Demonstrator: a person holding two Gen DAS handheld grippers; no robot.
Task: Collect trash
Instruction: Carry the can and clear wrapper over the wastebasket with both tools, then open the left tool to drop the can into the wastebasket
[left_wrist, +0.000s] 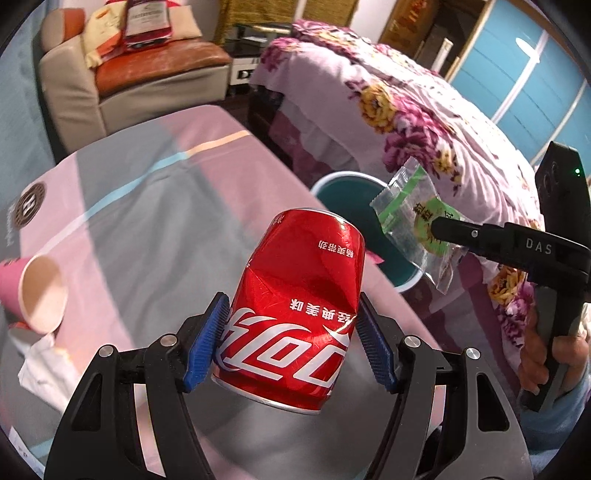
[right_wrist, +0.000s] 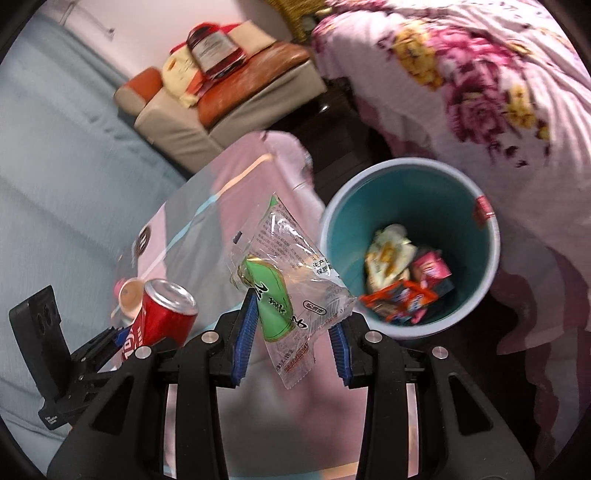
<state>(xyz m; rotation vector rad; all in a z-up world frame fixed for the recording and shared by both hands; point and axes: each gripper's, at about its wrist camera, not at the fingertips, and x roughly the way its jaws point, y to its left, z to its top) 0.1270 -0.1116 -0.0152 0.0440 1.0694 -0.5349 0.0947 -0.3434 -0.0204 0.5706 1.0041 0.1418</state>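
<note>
A dented red cola can (left_wrist: 295, 295) is clamped between the blue pads of my left gripper (left_wrist: 291, 306), which is shut on it above the table. The right wrist view shows the same can (right_wrist: 166, 314) in the left gripper (right_wrist: 122, 339) at lower left. A clear and green snack wrapper (right_wrist: 288, 280) hangs in my right gripper (right_wrist: 295, 314), which is shut on it and held in the air just left of the bin. That wrapper (left_wrist: 413, 218) shows over the bin in the left wrist view. The teal bin (right_wrist: 406, 162) stands on the floor with several wrappers inside.
A pink paper cup (left_wrist: 37, 295) lies on its side near crumpled tissue (left_wrist: 40, 362) on the pink and grey table cloth (left_wrist: 147, 184). A bed with a floral cover (left_wrist: 406, 110) stands right behind the bin (left_wrist: 343, 192). An armchair (left_wrist: 129, 74) sits beyond the table. A hand (left_wrist: 546, 354) grips the right handle.
</note>
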